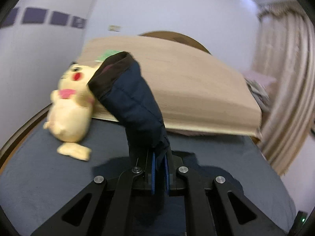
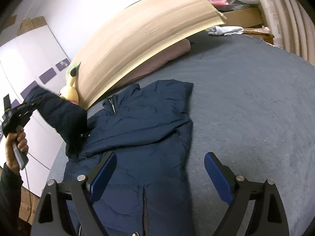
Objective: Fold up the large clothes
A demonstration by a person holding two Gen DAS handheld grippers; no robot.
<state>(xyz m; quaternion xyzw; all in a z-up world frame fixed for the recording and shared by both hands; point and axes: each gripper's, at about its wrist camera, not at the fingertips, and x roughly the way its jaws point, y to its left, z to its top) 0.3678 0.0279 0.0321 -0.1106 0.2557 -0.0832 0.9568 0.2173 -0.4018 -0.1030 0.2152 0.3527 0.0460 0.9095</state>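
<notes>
The left gripper point(image 1: 159, 157) has its jaws clenched on the jacket's sleeve point(image 1: 133, 100), lifting it up. The right gripper point(image 2: 159, 169) hangs with jaws wide apart over the blue jacket point(image 2: 137, 129), which lies on the bed point(image 2: 246, 108). One side looks folded in; this sleeve is left. Past the jaws sits a yellow plush toy point(image 1: 69, 106). No boxes or bins show.

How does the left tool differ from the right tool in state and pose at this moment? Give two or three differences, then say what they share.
The left tool is shut on the jacket sleeve; the right tool is open and holds nothing. The left tool lifts the sleeve off the bed; the right tool hovers above the jacket body, which lies flat. Both have blue pads and black linkages.
</notes>
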